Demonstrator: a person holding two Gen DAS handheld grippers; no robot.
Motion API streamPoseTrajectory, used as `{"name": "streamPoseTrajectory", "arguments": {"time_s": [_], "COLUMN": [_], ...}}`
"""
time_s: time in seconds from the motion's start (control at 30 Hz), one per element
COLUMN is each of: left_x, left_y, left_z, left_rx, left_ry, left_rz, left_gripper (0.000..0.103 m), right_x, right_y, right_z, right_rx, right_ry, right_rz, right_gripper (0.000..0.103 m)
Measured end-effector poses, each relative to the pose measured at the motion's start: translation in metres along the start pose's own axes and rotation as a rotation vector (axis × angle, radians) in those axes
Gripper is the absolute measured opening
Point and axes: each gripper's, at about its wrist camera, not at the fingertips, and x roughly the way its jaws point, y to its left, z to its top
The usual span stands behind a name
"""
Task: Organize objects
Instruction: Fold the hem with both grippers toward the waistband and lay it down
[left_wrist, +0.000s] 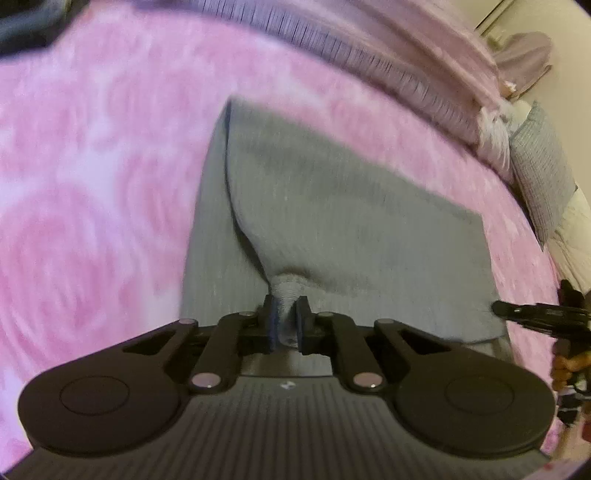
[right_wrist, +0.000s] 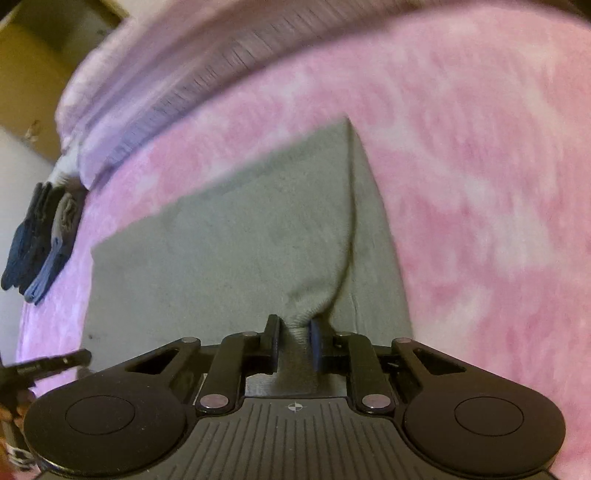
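Note:
A grey towel (left_wrist: 332, 221) lies on a pink bedspread (left_wrist: 92, 166), partly folded over itself. My left gripper (left_wrist: 285, 321) is shut on a bunched corner of the towel and lifts it off the bed. In the right wrist view the same grey towel (right_wrist: 221, 236) spreads ahead, and my right gripper (right_wrist: 294, 341) is shut on its other near corner. Each gripper shows at the edge of the other's view: the right gripper (left_wrist: 539, 314) at the right, the left gripper (right_wrist: 48, 363) at the lower left.
A lilac blanket with a ribbed band (left_wrist: 369, 55) lies bunched along the far side of the bed. A grey pillow (left_wrist: 543, 170) sits at the far right. Folded dark blue and grey cloths (right_wrist: 40, 240) rest at the bed's left edge. The pink bedspread (right_wrist: 480, 184) shows around the towel.

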Motion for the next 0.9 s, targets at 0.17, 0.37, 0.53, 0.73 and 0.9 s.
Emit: {"name": "streamPoseTrajectory", "arguments": {"time_s": [0.17, 0.37, 0.53, 0.73, 0.9], "left_x": [0.010, -0.014, -0.009, 0.025, -0.008], "left_y": [-0.006, 0.001, -0.023, -0.043, -0.019], "left_z": [-0.008, 0.004, 0.048, 0.045, 0.017], "left_rx": [0.048, 0.031, 0.153, 0.213, 0.047], "left_ry": [0.009, 0.048, -0.055, 0.042, 0.069], "left_rz": [0.053, 0.155, 0.136, 0.099, 0.095], "left_gripper": [0.009, 0.012, 0.012, 0.013, 0.018], "right_x": [0.012, -0.008, 0.002, 0.059, 0.026], "right_y": [-0.007, -0.008, 0.013, 0.026, 0.007], "right_z": [-0.008, 0.019, 0.053, 0.063, 0.042], "right_rx": [0.004, 0.028, -0.139, -0.324, -0.202], "right_ry": [0.052, 0.090, -0.051, 0.059, 0.053], "right_rz": [-0.021, -0.105, -0.154, -0.173, -0.109], "right_gripper": [0.014, 0.033, 0.033, 0.033, 0.033]}}
